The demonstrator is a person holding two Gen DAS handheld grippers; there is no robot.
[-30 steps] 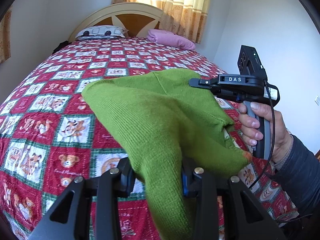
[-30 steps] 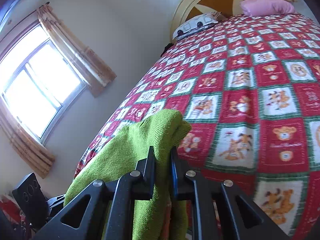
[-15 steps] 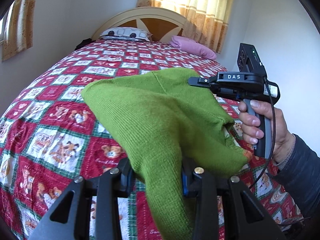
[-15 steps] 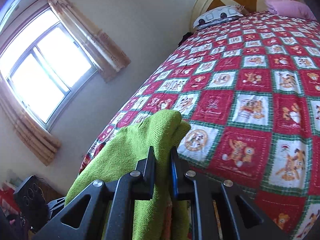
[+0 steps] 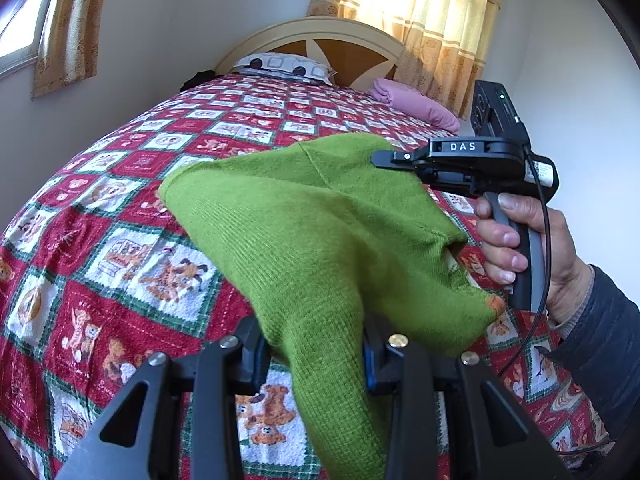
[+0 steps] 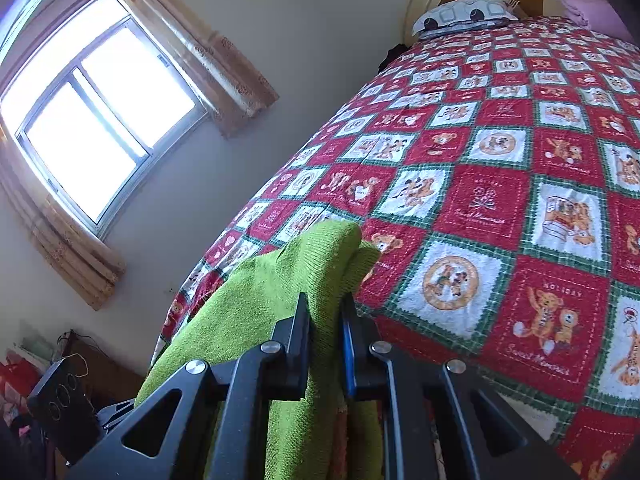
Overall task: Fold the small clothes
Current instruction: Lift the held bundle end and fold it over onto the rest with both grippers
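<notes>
A small green knit garment (image 5: 304, 232) hangs in the air above the bed, stretched between both grippers. My left gripper (image 5: 314, 356) is shut on its near lower part. My right gripper (image 5: 384, 158), held in a hand at the right, is shut on the far edge of the cloth. In the right wrist view the right gripper (image 6: 326, 316) pinches a bunched fold of the same green garment (image 6: 312, 264), which drapes down to the left. The left gripper's black body (image 6: 60, 408) shows at the lower left there.
The bed is covered by a red, white and green patchwork quilt (image 5: 120, 216) with bear pictures. A patterned pillow (image 5: 280, 66) and a folded pink cloth (image 5: 416, 104) lie by the headboard (image 5: 320, 36). A curtained window (image 6: 92, 128) is in the left wall.
Both grippers, still holding the garment, have moved toward the left side of the bed and turned a little. The garment's shape is the same.
</notes>
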